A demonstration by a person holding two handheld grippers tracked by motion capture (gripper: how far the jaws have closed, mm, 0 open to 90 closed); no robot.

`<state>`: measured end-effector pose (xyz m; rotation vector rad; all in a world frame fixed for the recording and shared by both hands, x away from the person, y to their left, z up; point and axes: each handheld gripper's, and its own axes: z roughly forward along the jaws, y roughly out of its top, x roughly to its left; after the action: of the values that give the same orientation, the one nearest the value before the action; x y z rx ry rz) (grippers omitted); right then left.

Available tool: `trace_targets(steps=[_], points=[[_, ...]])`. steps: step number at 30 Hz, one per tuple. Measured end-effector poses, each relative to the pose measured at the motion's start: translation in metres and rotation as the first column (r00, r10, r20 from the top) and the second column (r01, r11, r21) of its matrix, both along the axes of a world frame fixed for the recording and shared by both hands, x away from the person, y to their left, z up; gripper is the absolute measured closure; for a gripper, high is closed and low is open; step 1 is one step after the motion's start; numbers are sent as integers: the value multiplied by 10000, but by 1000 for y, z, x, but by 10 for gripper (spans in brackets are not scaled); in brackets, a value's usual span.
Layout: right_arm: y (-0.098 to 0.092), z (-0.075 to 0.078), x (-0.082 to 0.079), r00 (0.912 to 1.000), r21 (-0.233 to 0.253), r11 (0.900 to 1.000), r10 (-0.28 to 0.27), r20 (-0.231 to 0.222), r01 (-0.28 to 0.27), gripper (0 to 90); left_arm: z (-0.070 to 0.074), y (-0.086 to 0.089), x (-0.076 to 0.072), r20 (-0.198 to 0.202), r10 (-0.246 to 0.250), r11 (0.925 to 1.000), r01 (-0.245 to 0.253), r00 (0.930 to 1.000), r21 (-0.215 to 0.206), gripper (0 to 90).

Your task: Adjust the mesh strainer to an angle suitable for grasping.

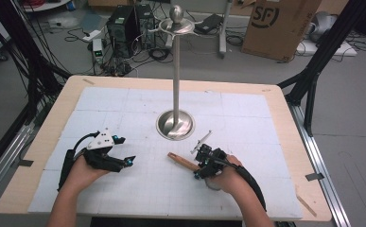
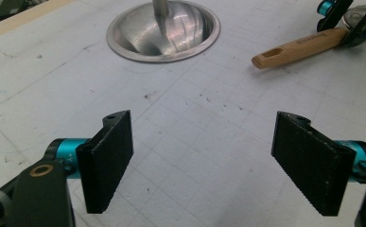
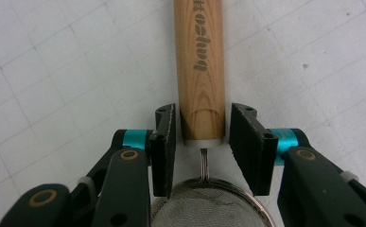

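1. Here, the table [image 1: 48,142] is the largest thing in the high view: a pale wooden top covered by a white mat [image 1: 247,118] ruled in a faint grid.
2. A metal stand [image 1: 175,85] rises from the middle of the mat, a thin upright pole on a round dished base [image 2: 163,30], with a ball and curved hooks at the top.
3. The person's two forearms come in from the near edge of the table, one to each side of the stand's base.
4. The left gripper [image 1: 122,151] rests low over the mat, left of the base and well apart from the strainer; in the left gripper view its jaws stand wide apart with only bare mat between them [image 2: 202,156].
5. The right gripper [image 1: 201,166] sits near the base on the right. In the right gripper view [image 3: 202,137] its jaws flank the lower end of the handle on both sides, narrowly set; a thin gap shows at each pad, so I cannot tell whether they press on the wood.
6. The strainer [image 3: 206,205] lies on the mat in front of the stand, its wooden handle [image 1: 181,161] pointing left and away from the right hand.
7. Its wire mesh bowl sits just behind the right gripper's jaws, joined to the handle by a thin wire.
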<state>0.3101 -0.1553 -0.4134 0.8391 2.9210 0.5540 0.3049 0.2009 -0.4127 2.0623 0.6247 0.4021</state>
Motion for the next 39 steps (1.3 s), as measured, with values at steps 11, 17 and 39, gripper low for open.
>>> trace_targets(steps=[11, 17, 39], points=[[7, 0, -7, 9976, -459, 9982, 415, 556, -390, 681, 0, -2, -1, 11, -26, 10000, 26, 10000, 71, 221], [5, 0, -8, 9958, -323, 9979, 583, 709, -561, 683, -1, -1, 0, -18, 1, 10000, 0, 10000, 63, 221], [-34, 30, -18, 9700, 2342, 9713, -181, 2426, -405, 684, 0, 0, 0, 29, 15, 10000, -15, 10000, 1, 219]])
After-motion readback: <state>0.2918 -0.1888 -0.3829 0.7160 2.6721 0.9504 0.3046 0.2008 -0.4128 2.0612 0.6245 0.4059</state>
